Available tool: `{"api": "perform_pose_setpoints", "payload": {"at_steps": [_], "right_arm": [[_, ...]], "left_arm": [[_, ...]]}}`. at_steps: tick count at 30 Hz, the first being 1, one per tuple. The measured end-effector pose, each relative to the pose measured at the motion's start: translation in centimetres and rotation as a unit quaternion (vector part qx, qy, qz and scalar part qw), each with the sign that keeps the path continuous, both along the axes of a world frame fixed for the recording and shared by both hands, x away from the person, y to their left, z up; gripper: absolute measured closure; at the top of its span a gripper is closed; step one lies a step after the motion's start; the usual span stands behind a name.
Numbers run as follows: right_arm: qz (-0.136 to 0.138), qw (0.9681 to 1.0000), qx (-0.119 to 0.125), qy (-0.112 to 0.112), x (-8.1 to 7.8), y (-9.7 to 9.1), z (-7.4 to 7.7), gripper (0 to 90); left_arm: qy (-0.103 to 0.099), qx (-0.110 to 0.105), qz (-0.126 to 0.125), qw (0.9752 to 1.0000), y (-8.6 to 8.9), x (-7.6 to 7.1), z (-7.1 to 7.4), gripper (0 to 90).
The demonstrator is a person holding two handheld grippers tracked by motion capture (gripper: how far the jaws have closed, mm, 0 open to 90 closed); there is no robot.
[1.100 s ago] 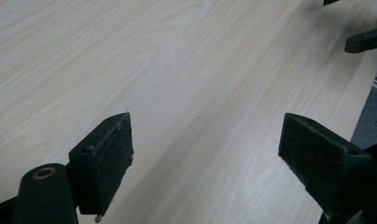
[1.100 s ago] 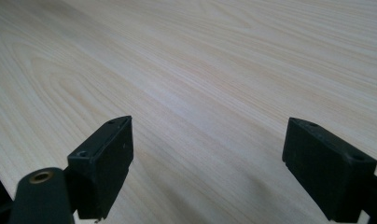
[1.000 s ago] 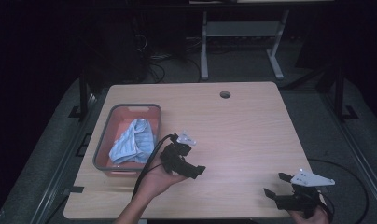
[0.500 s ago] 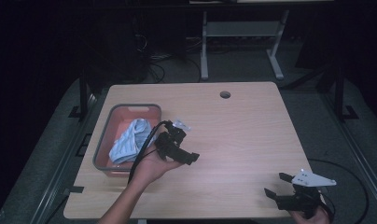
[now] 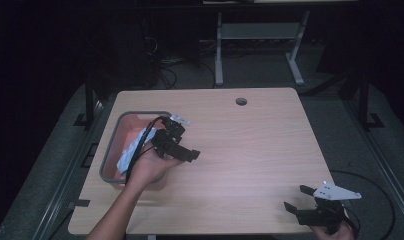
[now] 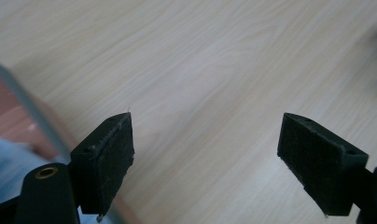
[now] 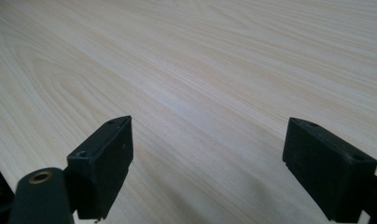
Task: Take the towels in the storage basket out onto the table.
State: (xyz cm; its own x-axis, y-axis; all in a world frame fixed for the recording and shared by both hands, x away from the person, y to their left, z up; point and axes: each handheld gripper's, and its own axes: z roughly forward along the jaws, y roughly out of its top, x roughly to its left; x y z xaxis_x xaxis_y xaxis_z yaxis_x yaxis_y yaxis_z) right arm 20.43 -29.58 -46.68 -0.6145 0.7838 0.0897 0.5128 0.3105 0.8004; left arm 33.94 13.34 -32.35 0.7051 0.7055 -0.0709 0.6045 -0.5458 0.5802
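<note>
A red bin (image 5: 115, 145) with a grey rim sits at the table's left side and holds a light blue cloth (image 5: 132, 150). My left gripper (image 5: 182, 150) hangs just above the bin's right edge, open and empty, its jaws pointing right over the wood. In the left gripper view the jaws (image 6: 207, 154) stand wide apart above bare wood, with the bin's rim (image 6: 35, 112) and the blue cloth (image 6: 9, 158) at the lower left. My right gripper (image 5: 300, 199) rests open near the table's front right corner; the right gripper view has its jaws (image 7: 207, 163) spread over plain wood.
The wooden table (image 5: 250, 145) has a round cable hole (image 5: 241, 101) near its far edge. A cable trails from each gripper. Behind the table stand a metal frame (image 5: 257, 35) and loose cables on a dark floor.
My left gripper has moved left and away from me, from the table's middle-left to just over the bin's right edge. The right gripper has stayed put.
</note>
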Motion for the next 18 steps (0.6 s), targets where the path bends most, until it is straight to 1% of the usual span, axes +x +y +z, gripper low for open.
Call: {"api": "perform_pose_setpoints", "payload": {"at_steps": [1,2,3,4,5,6,7,8,9,10,11,12,13,14,15,16,17,18], "right_arm": [[0.000,1.0000,0.000,-0.005,0.0,-0.1,0.0,15.6],[-0.002,1.0000,0.001,-0.004,0.0,-0.2,0.1,15.6],[-0.002,1.0000,0.002,-0.004,0.0,-0.2,0.0,15.6],[-0.002,1.0000,0.002,-0.004,0.0,-0.2,0.0,15.6],[-0.003,1.0000,0.003,-0.002,0.0,-0.2,0.0,15.6],[-0.004,1.0000,0.003,-0.001,0.0,-0.2,-0.1,15.6],[-0.003,1.0000,0.003,-0.001,0.0,-0.2,0.0,15.6],[-0.003,1.0000,0.003,-0.001,0.0,-0.2,0.0,15.6],[-0.002,1.0000,0.002,-0.001,0.0,-0.2,0.0,15.6],[-0.002,1.0000,0.002,-0.001,0.0,-0.2,0.0,15.6],[-0.003,1.0000,0.002,-0.002,0.0,-0.2,0.1,15.6],[-0.003,1.0000,0.002,-0.002,0.0,-0.2,0.1,15.6],[-0.002,1.0000,0.003,-0.001,0.0,-0.2,0.0,15.6],[-0.002,1.0000,0.003,-0.001,0.0,-0.2,0.0,15.6],[-0.001,1.0000,0.002,0.000,0.0,-0.2,-0.1,15.6],[-0.001,1.0000,0.002,0.000,0.0,-0.2,-0.1,15.6],[-0.001,1.0000,0.002,-0.001,0.0,-0.2,0.0,15.6],[-0.001,1.0000,0.002,-0.001,0.0,-0.2,0.0,15.6]], "left_arm": [[-0.004,-0.005,0.010,0.9999,0.7,0.1,0.3,18.6],[-0.004,-0.005,0.010,0.9999,0.7,0.1,0.3,19.2],[0.001,-0.007,0.017,0.9998,1.5,0.4,0.5,19.3],[0.001,-0.007,0.017,0.9998,1.5,0.4,0.5,19.3],[0.001,-0.006,0.023,0.9997,1.8,0.5,0.6,19.3],[0.001,-0.001,0.025,0.9997,2.1,0.6,0.6,19.5],[-0.001,-0.001,0.033,0.9995,2.7,0.7,0.6,19.6],[-0.001,-0.001,0.033,0.9995,2.7,0.7,0.6,19.7],[-0.002,0.003,0.040,0.9992,3.3,0.8,0.7,19.7],[-0.002,0.003,0.040,0.9992,3.3,0.8,0.7,19.7],[0.002,0.004,0.047,0.9989,4.0,0.9,0.6,19.8],[0.002,0.004,0.047,0.9989,4.0,0.9,0.6,20.0],[0.004,0.009,0.055,0.9985,4.5,1.1,0.5,20.0],[0.004,0.009,0.055,0.9985,4.5,1.1,0.5,20.0],[0.005,0.010,0.067,0.9977,5.3,1.2,0.4,20.1],[0.005,0.010,0.067,0.9977,5.3,1.2,0.4,20.5],[0.004,0.012,0.074,0.9972,5.8,1.3,0.4,20.5],[0.004,0.012,0.074,0.9972,5.8,1.3,0.4,20.5]]}}
